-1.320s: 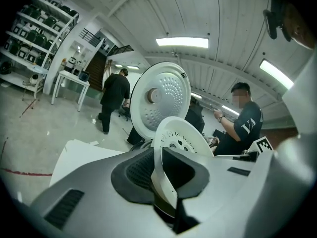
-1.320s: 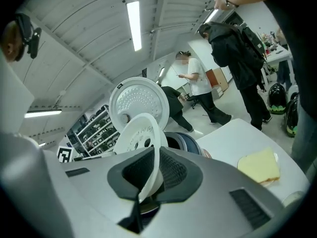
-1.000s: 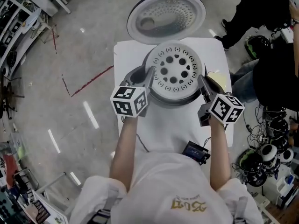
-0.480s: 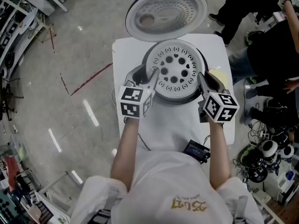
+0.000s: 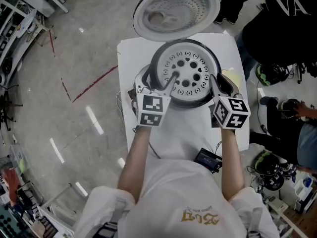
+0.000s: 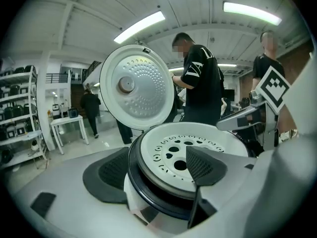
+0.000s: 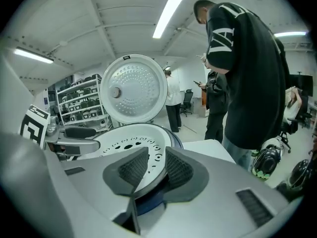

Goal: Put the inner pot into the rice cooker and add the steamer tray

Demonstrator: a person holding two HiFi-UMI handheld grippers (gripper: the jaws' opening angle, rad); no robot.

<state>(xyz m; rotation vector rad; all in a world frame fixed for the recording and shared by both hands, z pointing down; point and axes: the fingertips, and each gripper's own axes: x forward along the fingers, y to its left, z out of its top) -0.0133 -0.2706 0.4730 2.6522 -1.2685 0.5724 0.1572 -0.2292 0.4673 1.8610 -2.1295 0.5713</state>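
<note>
The white steamer tray (image 5: 187,74) with its round holes lies flat in the top of the rice cooker (image 5: 151,63), whose lid (image 5: 176,9) stands open behind. The inner pot is hidden under the tray. My left gripper (image 5: 156,81) straddles the tray's left rim (image 6: 148,157), and its jaws are opening wide with both pads off the rim. My right gripper (image 5: 220,83) straddles the right rim (image 7: 154,155). Its jaws are opening too, with the rim in the narrow gap between the pads, which stand apart from it. The tray (image 7: 130,144) rests on the cooker's dark rim.
The cooker stands on a small white table (image 5: 183,133). A black device (image 5: 208,158) lies near the table's front edge and a yellowish item (image 5: 234,82) by the right gripper. People in black (image 7: 242,83) stand close at the right. Helmets and cables (image 5: 270,165) crowd the floor there.
Both grippers have rolled, and their jaws have spread off the tray's rim, the left far more. The tray stays in the cooker. Bystanders at the upper right have shifted.
</note>
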